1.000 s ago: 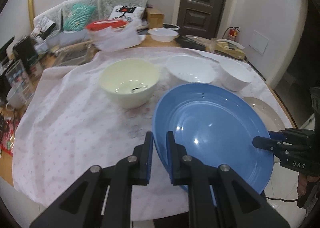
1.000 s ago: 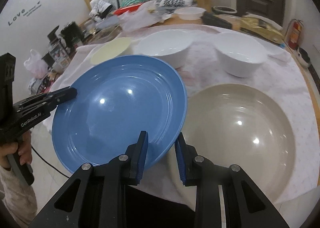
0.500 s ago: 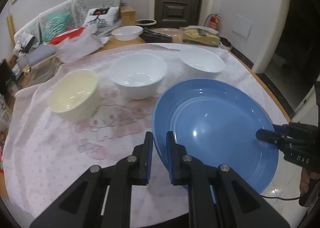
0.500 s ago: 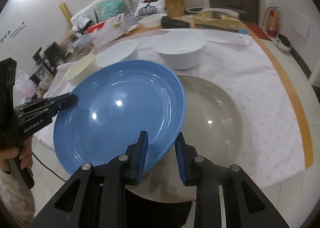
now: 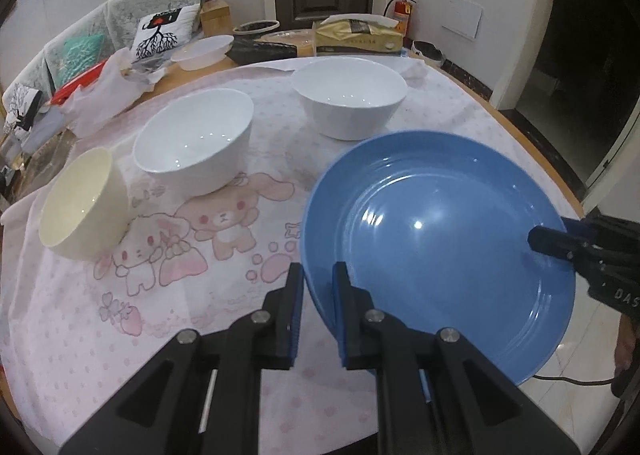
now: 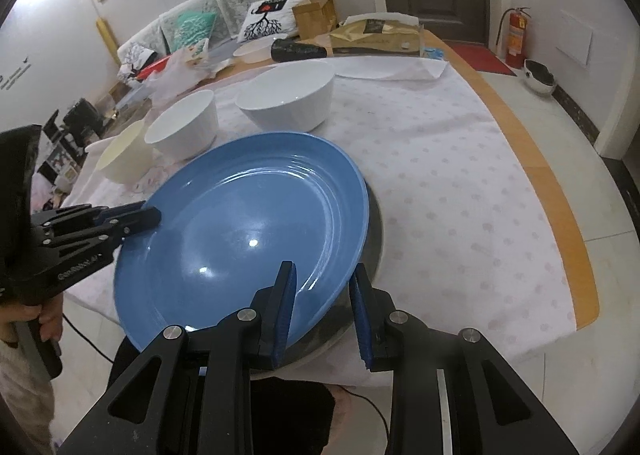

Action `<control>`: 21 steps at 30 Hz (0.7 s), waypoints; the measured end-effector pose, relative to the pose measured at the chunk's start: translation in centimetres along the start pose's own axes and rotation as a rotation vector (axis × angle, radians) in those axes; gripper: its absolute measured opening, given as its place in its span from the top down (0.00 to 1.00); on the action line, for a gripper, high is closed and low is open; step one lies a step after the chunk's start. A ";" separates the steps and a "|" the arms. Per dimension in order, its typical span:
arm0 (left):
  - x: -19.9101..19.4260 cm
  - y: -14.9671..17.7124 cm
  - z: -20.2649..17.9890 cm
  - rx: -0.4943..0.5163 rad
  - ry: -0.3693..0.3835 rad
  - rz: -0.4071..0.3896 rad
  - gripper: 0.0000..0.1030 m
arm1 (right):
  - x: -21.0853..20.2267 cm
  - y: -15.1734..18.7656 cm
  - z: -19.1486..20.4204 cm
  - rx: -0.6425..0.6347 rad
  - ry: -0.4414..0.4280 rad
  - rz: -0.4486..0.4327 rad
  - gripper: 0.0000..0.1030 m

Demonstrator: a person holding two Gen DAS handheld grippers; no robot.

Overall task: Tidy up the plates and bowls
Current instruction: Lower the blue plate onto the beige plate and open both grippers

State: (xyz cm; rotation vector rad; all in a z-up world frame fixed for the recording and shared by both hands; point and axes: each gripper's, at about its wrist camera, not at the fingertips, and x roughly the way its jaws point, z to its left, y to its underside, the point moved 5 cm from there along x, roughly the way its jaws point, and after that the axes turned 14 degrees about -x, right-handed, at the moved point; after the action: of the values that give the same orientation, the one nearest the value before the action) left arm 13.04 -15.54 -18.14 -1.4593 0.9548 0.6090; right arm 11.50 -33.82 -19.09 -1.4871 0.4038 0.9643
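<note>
2 tongs (image 5: 318, 309) (image 6: 322, 309) grip blue plate (image 5: 436, 235); "GenRobot.AI" lettering blurred.

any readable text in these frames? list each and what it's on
"DAS", cut off by the frame edge: on the right gripper body, left wrist view.
"GenRobot.AI", faint embossing, only partly legible: on the left gripper body, right wrist view.
Printing on the gold box: too blurred to read.
Wall lettering at the far left edge of the right wrist view: too cut off to read.
Fire extinguisher label: too small.
</note>
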 end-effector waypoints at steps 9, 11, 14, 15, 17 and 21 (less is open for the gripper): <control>1.1 0.1 -0.3 0.021 0.003 0.027 0.89 | -0.2 0.1 0.2 -0.055 0.052 0.016 0.76; 1.2 0.0 -0.3 0.021 0.005 0.026 0.89 | -0.1 0.1 0.4 -0.074 0.071 0.023 0.76; 1.1 0.0 -0.3 0.021 0.009 0.028 0.89 | 0.0 0.1 0.7 -0.100 0.101 0.038 0.76; 1.1 0.0 -0.3 0.021 0.009 0.028 0.89 | 0.0 0.2 0.8 -0.109 0.110 0.043 0.76; 1.1 0.0 -0.3 0.022 0.008 0.027 0.89 | 0.1 0.2 1.1 -0.136 0.136 0.058 0.75; 1.1 0.0 -0.3 0.026 0.009 0.023 0.89 | 0.8 0.6 1.5 -0.186 0.166 0.098 0.68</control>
State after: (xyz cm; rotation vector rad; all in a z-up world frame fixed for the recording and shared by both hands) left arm 13.54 -16.07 -18.99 -1.4309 0.9842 0.6055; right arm 11.10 -32.28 -19.93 -1.7367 0.5224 0.9792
